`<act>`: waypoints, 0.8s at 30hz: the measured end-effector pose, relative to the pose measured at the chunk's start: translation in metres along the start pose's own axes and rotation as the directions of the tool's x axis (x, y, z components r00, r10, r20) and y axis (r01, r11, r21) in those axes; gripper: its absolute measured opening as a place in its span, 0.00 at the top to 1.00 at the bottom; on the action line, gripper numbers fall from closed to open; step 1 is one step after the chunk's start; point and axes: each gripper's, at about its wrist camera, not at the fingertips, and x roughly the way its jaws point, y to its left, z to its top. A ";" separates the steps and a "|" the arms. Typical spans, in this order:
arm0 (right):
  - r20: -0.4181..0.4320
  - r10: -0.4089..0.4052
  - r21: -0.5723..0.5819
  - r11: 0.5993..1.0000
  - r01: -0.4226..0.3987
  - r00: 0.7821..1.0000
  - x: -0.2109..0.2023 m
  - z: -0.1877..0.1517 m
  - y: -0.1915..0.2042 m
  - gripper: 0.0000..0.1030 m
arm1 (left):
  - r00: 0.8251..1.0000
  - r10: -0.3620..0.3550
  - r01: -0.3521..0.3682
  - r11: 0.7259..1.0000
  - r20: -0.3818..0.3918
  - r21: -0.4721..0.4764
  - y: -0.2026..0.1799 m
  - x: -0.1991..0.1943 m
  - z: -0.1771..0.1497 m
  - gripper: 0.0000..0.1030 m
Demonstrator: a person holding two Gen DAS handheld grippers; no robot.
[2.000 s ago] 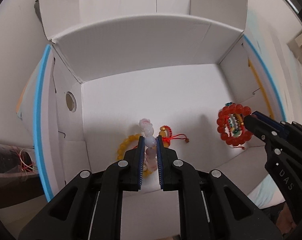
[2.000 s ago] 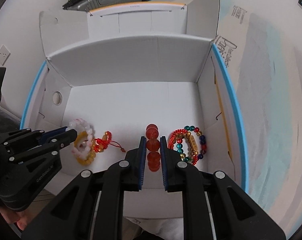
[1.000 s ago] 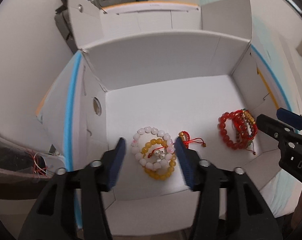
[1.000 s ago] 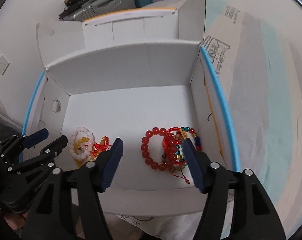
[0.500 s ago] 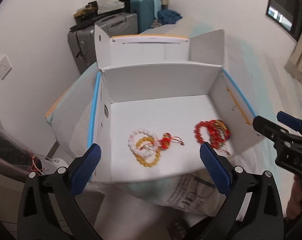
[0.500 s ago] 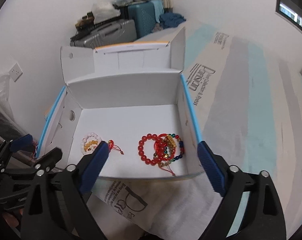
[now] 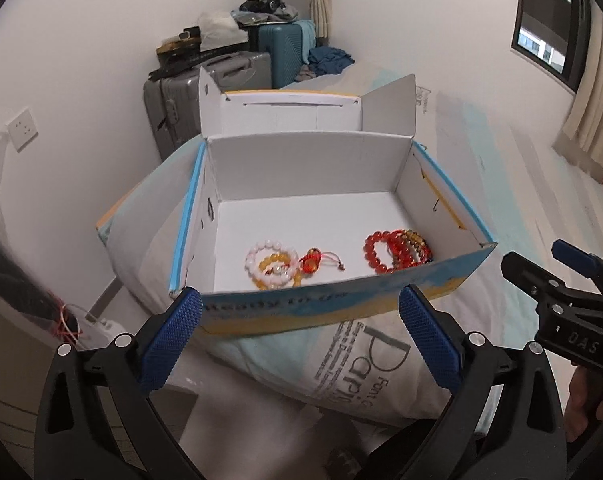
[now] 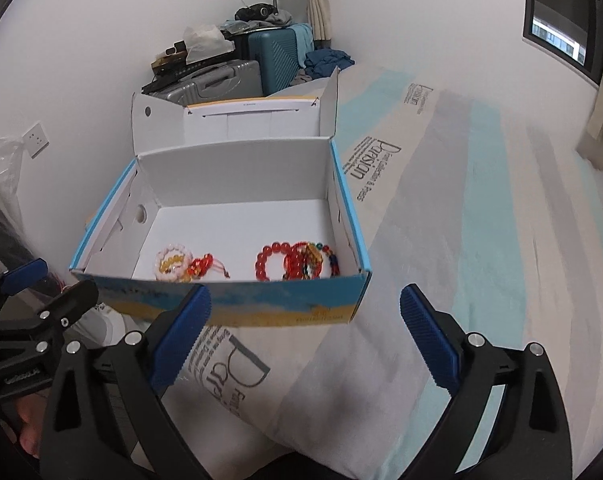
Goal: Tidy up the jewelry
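The open cardboard box (image 7: pixel 341 308) fills the middle of both wrist views, and both grippers sit outside it, in front of its printed near wall, pointing down and forward at it. Any coming reach has to clear that wall, since the jewelry lies just behind it on the white floor.

The left gripper (image 7: pixel 299 340) has its blue pads spread wide with nothing between them. The right gripper (image 8: pixel 305 340) is likewise spread and empty, its jaws having just been opening.

In the left wrist view, the pale cluster lies left of centre, roughly ahead of the left gripper. In the right wrist view, the red cluster lies centre-right, ahead of the right gripper, so each hand is nearer its own pile.

The red bead bracelet (image 7: pixel 377 250) overlaps a multicolour beaded one (image 8: pixel 321 258) in a flat stack. The white bead bracelet (image 7: pixel 263 258) overlaps an amber one (image 7: pixel 271 282), with a small red cord charm (image 7: pixel 313 262) touching their right edge. The two piles lie well apart.
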 end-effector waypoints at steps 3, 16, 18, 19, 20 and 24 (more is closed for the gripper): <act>0.004 -0.001 -0.002 1.000 0.001 1.000 -0.002 -0.006 0.000 0.09 | 1.000 0.015 -0.015 1.000 0.006 -0.004 0.001 -0.001 -0.006 0.06; -0.004 0.010 -0.002 1.000 -0.010 1.000 -0.001 -0.014 0.000 0.09 | 1.000 0.031 -0.031 0.999 -0.001 -0.031 0.006 0.002 -0.012 0.06; -0.004 0.010 -0.002 1.000 -0.010 1.000 -0.001 -0.016 -0.001 0.08 | 0.999 0.034 -0.035 0.999 -0.009 -0.023 0.005 0.004 -0.012 0.06; -0.004 0.010 0.000 1.000 -0.010 1.000 -0.001 -0.016 0.000 0.09 | 0.999 0.034 -0.034 0.999 -0.014 -0.022 0.004 0.005 -0.012 0.06; -0.005 0.012 0.000 1.000 -0.012 1.000 0.000 -0.015 0.000 0.08 | 0.999 0.032 -0.033 0.999 -0.019 -0.023 0.005 0.006 -0.012 0.06; -0.008 0.016 0.003 1.000 -0.016 1.000 0.001 -0.016 -0.002 0.08 | 0.999 0.022 -0.023 0.999 -0.031 -0.044 0.007 0.010 -0.014 0.06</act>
